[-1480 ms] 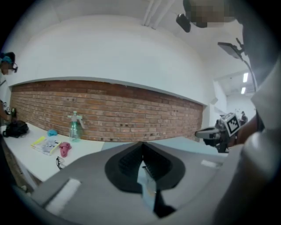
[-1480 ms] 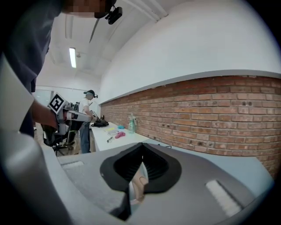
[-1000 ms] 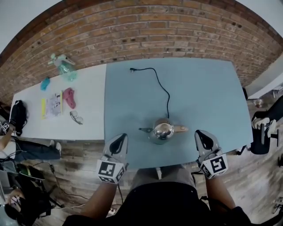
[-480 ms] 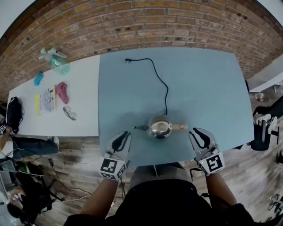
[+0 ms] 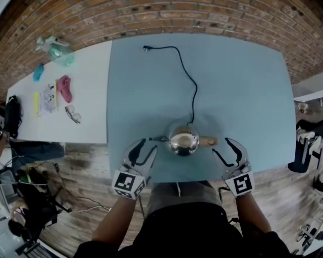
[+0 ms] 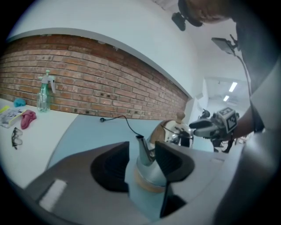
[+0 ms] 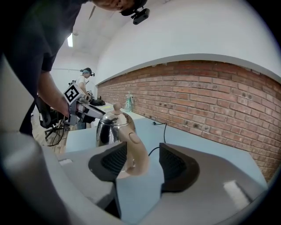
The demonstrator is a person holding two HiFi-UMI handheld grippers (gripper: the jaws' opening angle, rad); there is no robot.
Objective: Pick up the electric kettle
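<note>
A shiny steel electric kettle [image 5: 183,142] stands near the front edge of the blue-grey table [image 5: 242,90]. Its spout [image 5: 157,138] points left and its tan handle [image 5: 209,142] points right. My left gripper [image 5: 144,152] is just in front of the spout, its jaws opening. In the left gripper view the spout [image 6: 142,151] shows in the gap between them, untouched by the left gripper [image 6: 140,161]. My right gripper [image 5: 228,152] sits just right of the handle, jaws opening. In the right gripper view the handle [image 7: 136,154] lies between the jaws of the right gripper [image 7: 142,163], pads clear of it.
The kettle's black cord [image 5: 187,75] runs back across the table to a loose plug [image 5: 146,49]. A white table [image 5: 91,116] adjoins at the left with a spray bottle [image 5: 56,50], a pink object [image 5: 64,86], papers [image 5: 45,98] and glasses [image 5: 72,115]. A brick wall [image 5: 166,15] stands behind.
Both grippers have gone from shut to open. They have come down and closed in on the kettle, the left toward the spout and the right toward the handle.
</note>
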